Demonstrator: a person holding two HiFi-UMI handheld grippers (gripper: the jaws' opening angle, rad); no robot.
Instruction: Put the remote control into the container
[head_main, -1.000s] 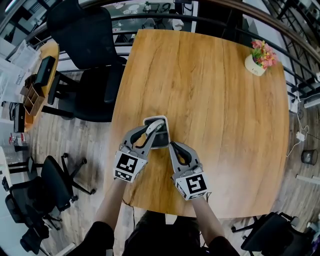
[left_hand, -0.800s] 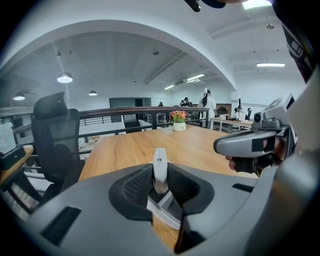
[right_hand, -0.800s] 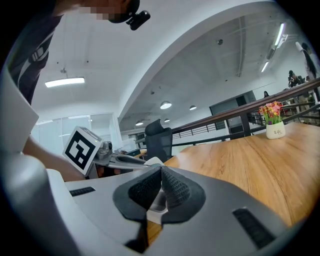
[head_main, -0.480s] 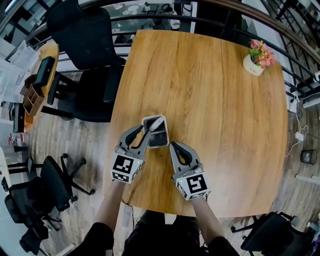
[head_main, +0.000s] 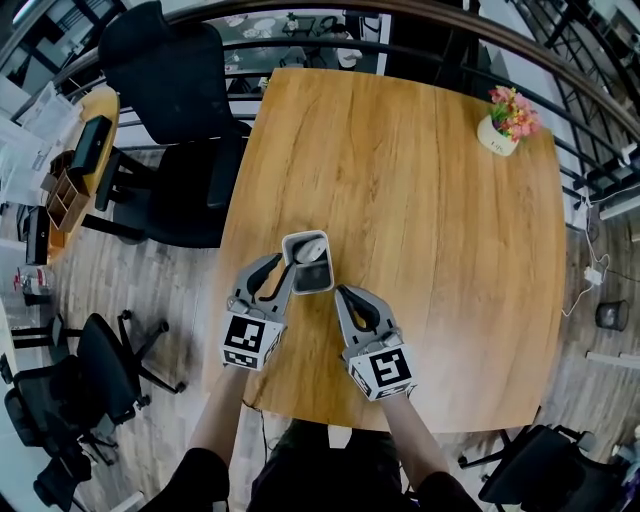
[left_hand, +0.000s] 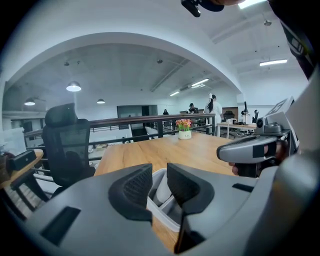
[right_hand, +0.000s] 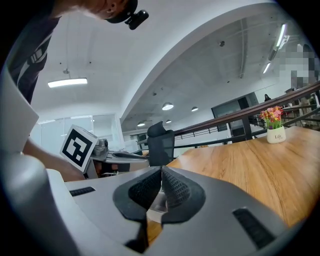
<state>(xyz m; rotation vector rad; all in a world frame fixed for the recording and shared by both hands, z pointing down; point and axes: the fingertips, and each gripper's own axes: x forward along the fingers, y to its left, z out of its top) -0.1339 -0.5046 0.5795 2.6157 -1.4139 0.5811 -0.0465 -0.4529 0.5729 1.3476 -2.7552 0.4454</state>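
While the remote control (head_main: 312, 247) stands inside the container (head_main: 331, 266) on the worktop (head_main: 420, 200) and your right tongs (right_hand: 161, 189) pinch its rim, draw the parted left tongs (left_hand: 159, 184) straight back without nudging it.

Wooden table (head_main: 430, 180), potted flowers (head_main: 505, 120) at its far corner, black office chair (head_main: 165, 70) beside it

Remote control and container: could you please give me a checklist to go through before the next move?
1. The remote control lies inside the container: ok.
2. The left gripper has its jaws apart, clear of the remote control: ok.
3. The right gripper is free of the container: not ok, it is shut on the rim.
4. The container sits flat on the table: cannot tell.
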